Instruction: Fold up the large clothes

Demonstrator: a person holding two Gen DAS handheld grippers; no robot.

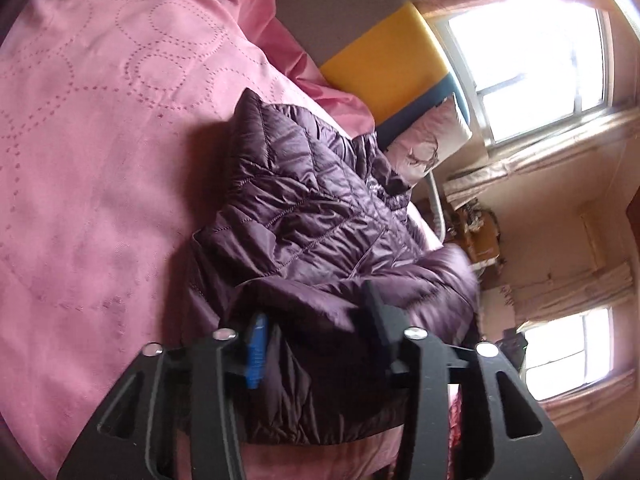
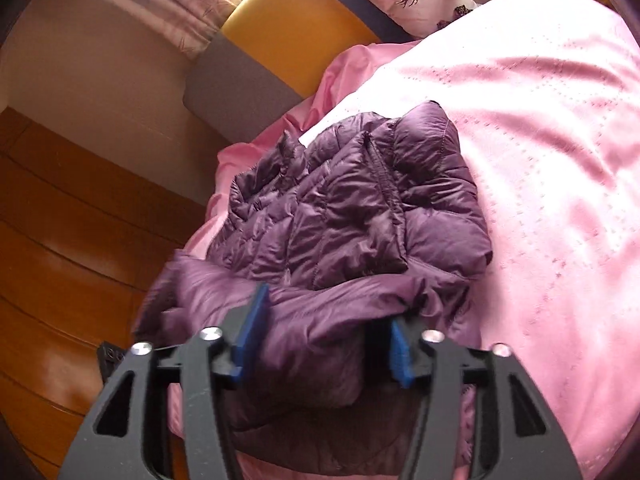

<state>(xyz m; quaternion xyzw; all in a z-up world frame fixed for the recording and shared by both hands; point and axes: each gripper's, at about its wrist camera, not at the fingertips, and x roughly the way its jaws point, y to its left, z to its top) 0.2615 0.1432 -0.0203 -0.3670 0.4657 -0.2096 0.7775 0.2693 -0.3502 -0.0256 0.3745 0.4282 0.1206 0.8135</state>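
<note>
Purple quilted jacket (image 1: 304, 208) lies bunched on a pink bedspread (image 1: 100, 140) stitched with dotted circles, its near edge doubled over toward the cameras and its collar end pointing toward the head of the bed. Seen from the right wrist camera, the same jacket (image 2: 352, 208) sits near the bed's edge, with the bedspread (image 2: 540, 140) running off to the right and a wooden floor (image 2: 60, 220) below to the left.

Left gripper (image 1: 316, 332) hangs just over the folded near edge with its jaws spread apart; jacket fabric lies between the fingers, but the blue pad (image 1: 254, 356) and the opposite black finger stand clear of it on either side, so nothing is clamped. Right gripper (image 2: 324, 340) is likewise parted wide, with a roll of the purple fabric sitting between its two blue pads (image 2: 250, 332); the pads are close beside the cloth, and a firm pinch is not apparent.

At the head of the bed, a padded headboard (image 1: 384, 64) in grey, yellow and blue panels stands behind a pale pillow printed with a deer (image 1: 430, 140). A second, smoother pink sheet (image 2: 280, 128) shows crumpled beyond the jacket. Bright windows (image 1: 532, 60) framed by pale curtains fill the far side of the left view. Part of the jacket at the right of the left wrist view is blurred.
</note>
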